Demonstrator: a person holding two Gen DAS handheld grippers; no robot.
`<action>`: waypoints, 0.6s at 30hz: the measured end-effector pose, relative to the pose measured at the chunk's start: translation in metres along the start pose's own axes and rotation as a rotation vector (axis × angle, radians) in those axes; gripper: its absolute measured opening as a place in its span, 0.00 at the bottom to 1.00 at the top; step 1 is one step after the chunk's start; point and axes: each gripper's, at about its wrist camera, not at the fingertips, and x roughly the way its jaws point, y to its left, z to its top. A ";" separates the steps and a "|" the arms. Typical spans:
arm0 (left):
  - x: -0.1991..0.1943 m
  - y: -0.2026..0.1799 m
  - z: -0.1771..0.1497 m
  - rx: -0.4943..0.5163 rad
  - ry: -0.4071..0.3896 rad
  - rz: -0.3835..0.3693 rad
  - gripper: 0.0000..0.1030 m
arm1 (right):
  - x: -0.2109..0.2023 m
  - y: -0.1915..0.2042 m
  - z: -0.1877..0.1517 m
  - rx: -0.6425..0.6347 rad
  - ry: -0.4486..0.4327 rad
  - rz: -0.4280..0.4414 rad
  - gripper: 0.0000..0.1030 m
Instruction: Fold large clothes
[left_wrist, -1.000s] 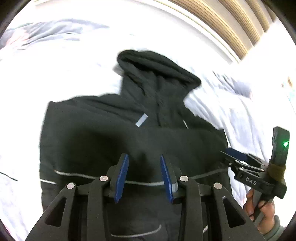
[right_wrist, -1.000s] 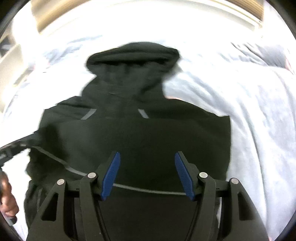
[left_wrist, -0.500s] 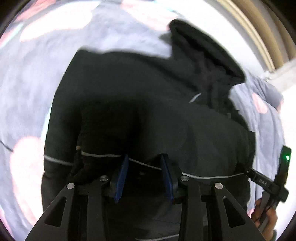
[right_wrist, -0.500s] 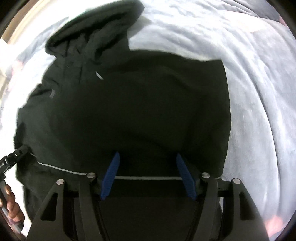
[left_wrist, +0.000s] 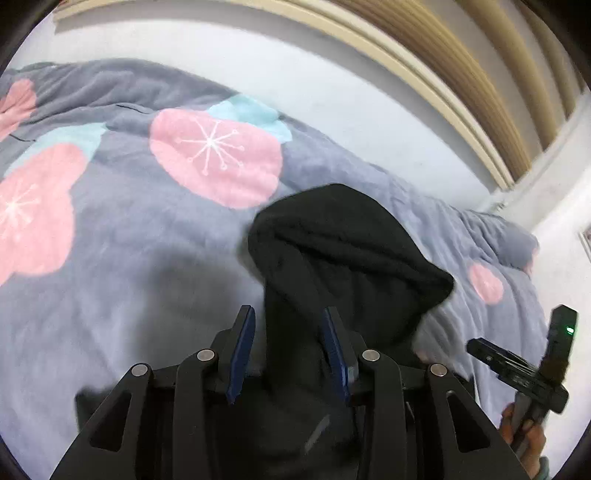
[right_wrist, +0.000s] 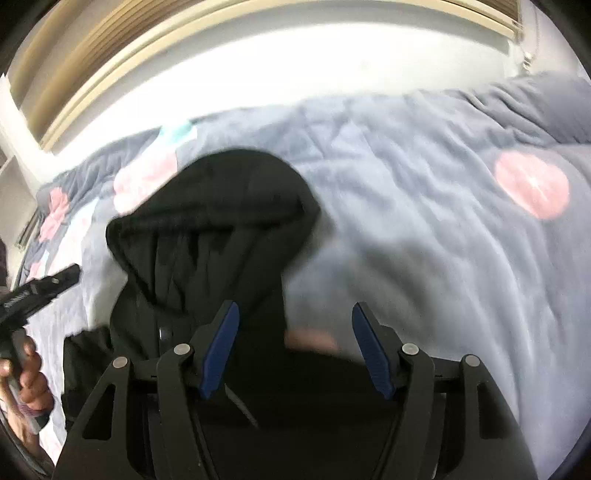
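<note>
1. Left of scene: grey floral blanket (left_wrist: 155, 236) spread across the bed, pink and teal flower prints showing; pale wall and slatted wooden panel (left_wrist: 480, 74) along the far side.
2. Left gripper (left_wrist: 288, 354): jaws part-open, blue pads apart, black cloth lying between them with no visible pinch; grip on cloth not confirmed.
3. Centre: black hooded jacket (left_wrist: 343, 258) flat on the blanket, hood toward the far side, body running near, under both tools.
4. Right gripper (right_wrist: 295, 347): jaws wide apart, nothing clamped, positioned over the jacket's right shoulder edge and bare blanket.
5. Progress, as judged: early stage. Hood unfolded; body mostly hidden under the tools, fold state there undetermined. Remaining: hood tuck, body folds, final stacking.
6. Writing: white lettering on the left tool's body in the right wrist view, too blurred to read. No brand mark legible on the jacket; pale reflective strips only.
</note>
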 end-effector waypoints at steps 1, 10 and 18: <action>0.011 0.001 0.007 -0.004 0.006 -0.001 0.38 | 0.006 0.001 0.009 -0.002 -0.009 0.004 0.67; 0.093 0.015 0.022 -0.062 0.124 -0.017 0.38 | 0.083 -0.026 0.040 0.160 0.093 0.051 0.67; 0.079 0.028 0.033 -0.109 0.059 -0.069 0.08 | 0.060 -0.028 0.044 0.144 -0.009 0.098 0.09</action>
